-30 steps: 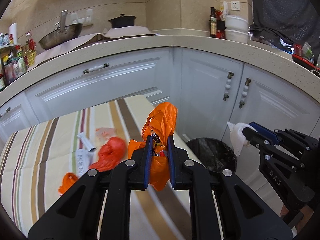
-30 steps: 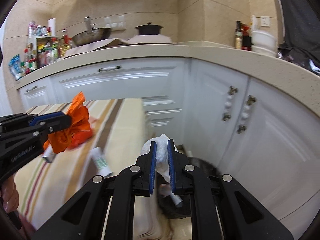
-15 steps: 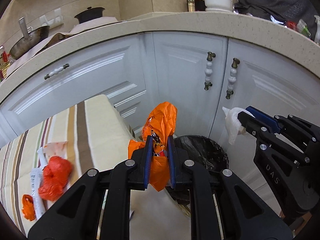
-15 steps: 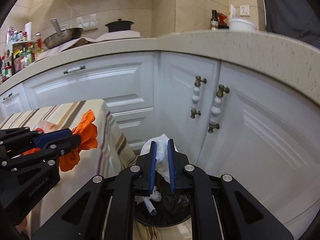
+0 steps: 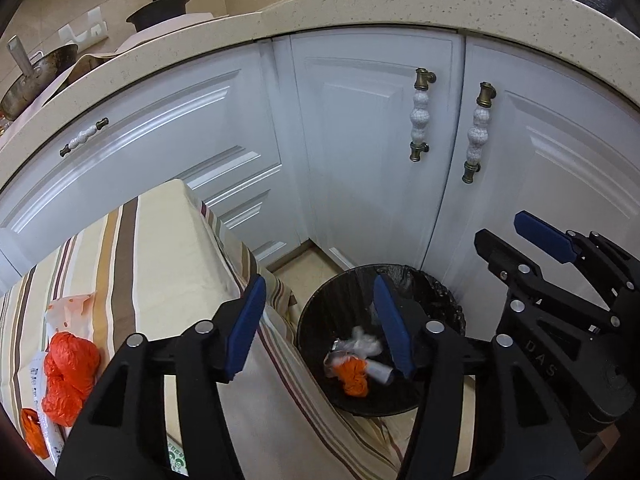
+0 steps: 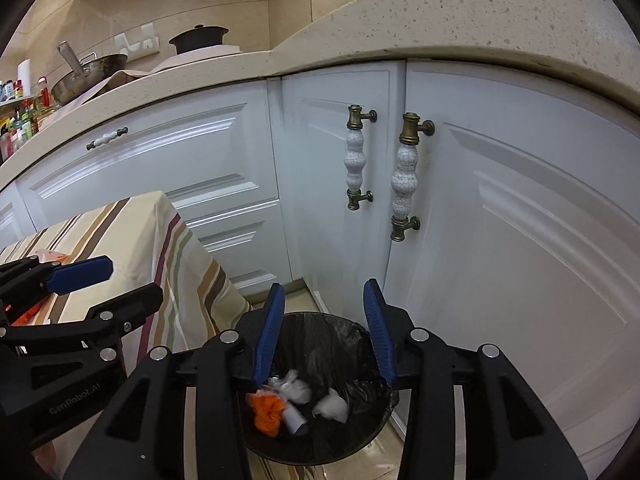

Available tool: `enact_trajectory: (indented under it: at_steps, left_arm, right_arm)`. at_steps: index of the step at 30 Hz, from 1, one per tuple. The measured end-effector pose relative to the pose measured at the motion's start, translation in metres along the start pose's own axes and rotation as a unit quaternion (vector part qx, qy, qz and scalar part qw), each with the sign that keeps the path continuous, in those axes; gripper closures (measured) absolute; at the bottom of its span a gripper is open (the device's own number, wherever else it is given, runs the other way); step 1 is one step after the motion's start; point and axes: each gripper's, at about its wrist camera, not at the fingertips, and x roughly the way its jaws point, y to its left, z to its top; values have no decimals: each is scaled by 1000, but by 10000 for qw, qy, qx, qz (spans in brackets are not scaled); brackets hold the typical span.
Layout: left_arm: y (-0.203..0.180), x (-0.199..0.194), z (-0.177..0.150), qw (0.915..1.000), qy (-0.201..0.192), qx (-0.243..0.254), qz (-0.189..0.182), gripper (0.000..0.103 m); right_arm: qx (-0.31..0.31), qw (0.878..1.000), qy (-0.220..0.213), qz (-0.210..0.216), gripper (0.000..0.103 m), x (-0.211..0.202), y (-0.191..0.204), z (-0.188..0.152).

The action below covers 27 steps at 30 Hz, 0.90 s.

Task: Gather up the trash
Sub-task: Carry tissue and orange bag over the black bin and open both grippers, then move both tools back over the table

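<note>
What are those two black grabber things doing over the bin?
A person is tidying up trash with a grabber in each hand. The left gripper and the right gripper both hang over the black trash bin, and their jaws are opening with nothing between them. An orange bag and white crumpled tissue lie inside the bin. More orange bags wait on the striped tablecloth.
</note>
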Motion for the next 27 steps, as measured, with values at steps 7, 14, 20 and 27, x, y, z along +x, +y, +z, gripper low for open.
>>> enact_trajectory:
  at_steps: [7,14,20,27]
  left_arm:
    - [21,-19,-4,9997,-39,-226,96,39]
    - [63,-56,-26,9980,-68,-525,342,35]
    - [119,-92,-55,9928,-35,-923,768,32]
    - [176,-128,-96,9825,57,-1257,1377,32]
  right_arm:
    - [79,9999,7,117,58,-13,9,0]
    - [-27,9964,14,849,57,-35,54,2]
    - [-411,9888,96,1431,57,-51,103,-3]
    - [-776,9803,272,1798,57,-60,148,-14]
